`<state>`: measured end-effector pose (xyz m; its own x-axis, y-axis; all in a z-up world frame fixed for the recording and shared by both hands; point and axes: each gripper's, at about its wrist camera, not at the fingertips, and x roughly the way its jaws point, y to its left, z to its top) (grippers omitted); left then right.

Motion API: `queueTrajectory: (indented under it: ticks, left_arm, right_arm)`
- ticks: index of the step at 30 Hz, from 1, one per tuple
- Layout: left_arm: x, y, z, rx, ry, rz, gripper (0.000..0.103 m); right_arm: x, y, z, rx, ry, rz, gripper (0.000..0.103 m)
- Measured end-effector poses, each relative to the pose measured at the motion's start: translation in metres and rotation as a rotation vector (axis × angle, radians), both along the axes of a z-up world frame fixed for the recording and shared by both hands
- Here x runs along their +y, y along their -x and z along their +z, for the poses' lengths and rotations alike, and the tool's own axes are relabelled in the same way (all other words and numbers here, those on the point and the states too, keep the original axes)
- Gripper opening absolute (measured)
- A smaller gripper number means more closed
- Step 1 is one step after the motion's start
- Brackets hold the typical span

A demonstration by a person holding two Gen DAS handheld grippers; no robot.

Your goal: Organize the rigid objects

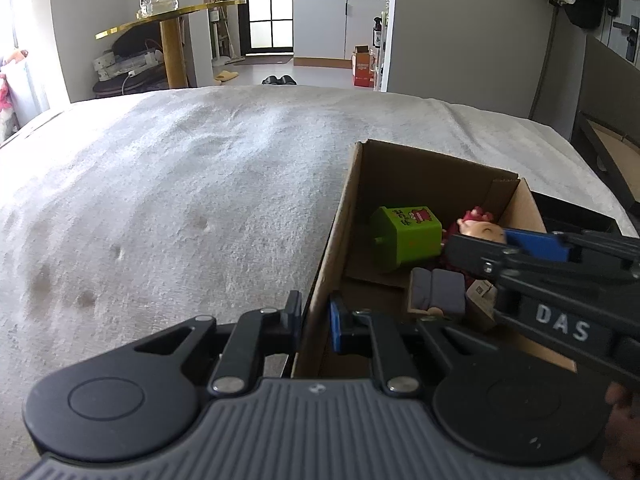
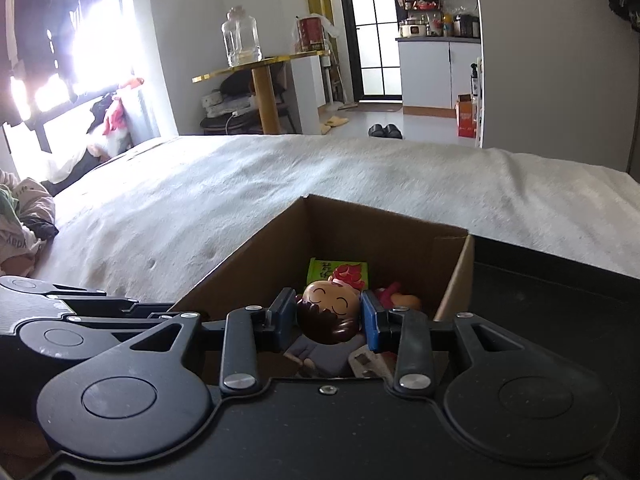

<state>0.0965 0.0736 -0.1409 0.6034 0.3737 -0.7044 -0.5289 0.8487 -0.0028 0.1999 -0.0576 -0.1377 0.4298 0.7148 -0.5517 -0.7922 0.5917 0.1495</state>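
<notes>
A brown cardboard box (image 1: 432, 172) stands on the bed; it also shows in the right wrist view (image 2: 384, 228). Inside lie a green toy block (image 1: 406, 240), a red-haired doll and a grey toy. My left gripper (image 1: 316, 322) is shut on the box's left wall, one finger outside and one inside. My right gripper (image 2: 329, 318) is over the box, shut on the head of a brown-haired doll figure (image 2: 328, 312) in grey clothes. The right gripper also shows in the left wrist view (image 1: 520, 256), reaching in from the right.
The bed has a white textured cover (image 1: 180, 200). A black tray or lid (image 2: 552, 304) lies right of the box. Beyond the bed stand a gold round table (image 1: 172, 20) with a glass jar, shoes on the floor and a kitchen doorway.
</notes>
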Motion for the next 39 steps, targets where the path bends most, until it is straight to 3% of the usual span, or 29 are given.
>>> queueTrajectory:
  ticks: [9,14,22,30,33,34,37,39]
  left_arm:
    - [0.0,0.001,0.0,-0.001,0.004,0.004,0.013]
    - [-0.003,-0.001,0.001,0.01,-0.007,0.014,0.013]
    - [-0.007,-0.007,0.004,0.047,-0.024,0.011,0.014]
    - [-0.007,-0.012,0.014,0.102,-0.003,-0.041,0.018]
    - [-0.007,-0.011,0.022,0.111,0.019,-0.049,0.024]
    - [-0.007,-0.01,0.026,0.115,0.023,-0.056,0.031]
    - [-0.013,-0.005,0.04,0.106,-0.005,-0.083,0.048]
    - [-0.016,-0.001,0.05,0.092,-0.031,-0.094,0.052]
  right_arm:
    - [0.022,-0.005,-0.001,0.063,-0.011,0.007,0.036]
    - [0.021,0.0,0.001,0.056,-0.021,0.021,0.046]
    - [-0.006,-0.008,0.005,0.084,-0.014,-0.044,0.046]
    - [-0.034,-0.01,0.016,0.106,-0.008,-0.087,0.055]
    - [-0.044,-0.01,0.023,0.101,-0.006,-0.107,0.06]
    - [-0.049,-0.01,0.026,0.103,-0.009,-0.114,0.062]
    - [-0.06,-0.009,0.034,0.092,-0.01,-0.138,0.077]
    - [-0.068,-0.007,0.039,0.075,-0.014,-0.152,0.085]
